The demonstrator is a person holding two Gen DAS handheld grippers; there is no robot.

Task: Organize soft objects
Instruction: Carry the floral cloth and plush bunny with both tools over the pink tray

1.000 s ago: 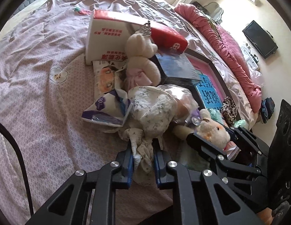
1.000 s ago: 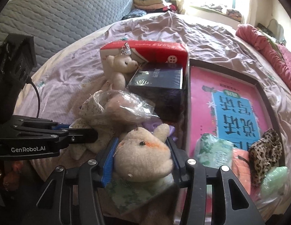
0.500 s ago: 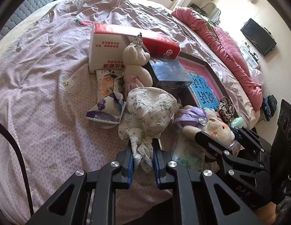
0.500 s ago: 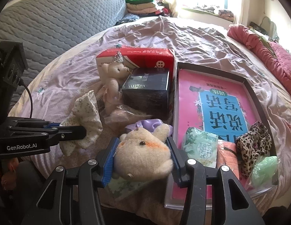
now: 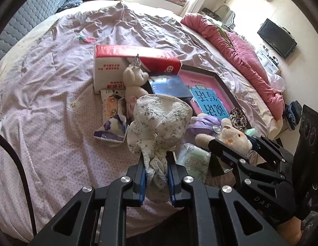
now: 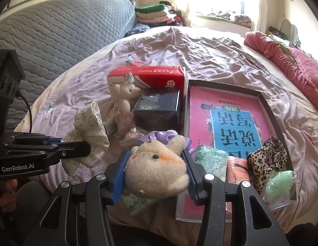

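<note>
My left gripper [image 5: 156, 170] is shut on a floral fabric toy [image 5: 161, 119], held above the bed; it also shows in the right wrist view [image 6: 91, 131]. My right gripper [image 6: 155, 176] is shut on the head of a beige plush animal [image 6: 156, 168] with a purple bow, which also shows in the left wrist view [image 5: 234, 137]. A small cream bear with a silver crown [image 5: 134, 78] leans against the red and white tissue pack [image 5: 117, 63].
A dark blue box [image 6: 159, 108] sits by a black tray [image 6: 267, 106] holding a pink book, a leopard scrunchie [image 6: 265, 160], a green packet [image 6: 210, 160] and a green bag. A snack packet [image 5: 111, 110] lies on the mauve bedspread. A pink duvet [image 5: 236, 47] lies right.
Both grippers have lifted and pulled back from the pile with their toys. The floral toy has come clear of the clear plastic bag it lay against.
</note>
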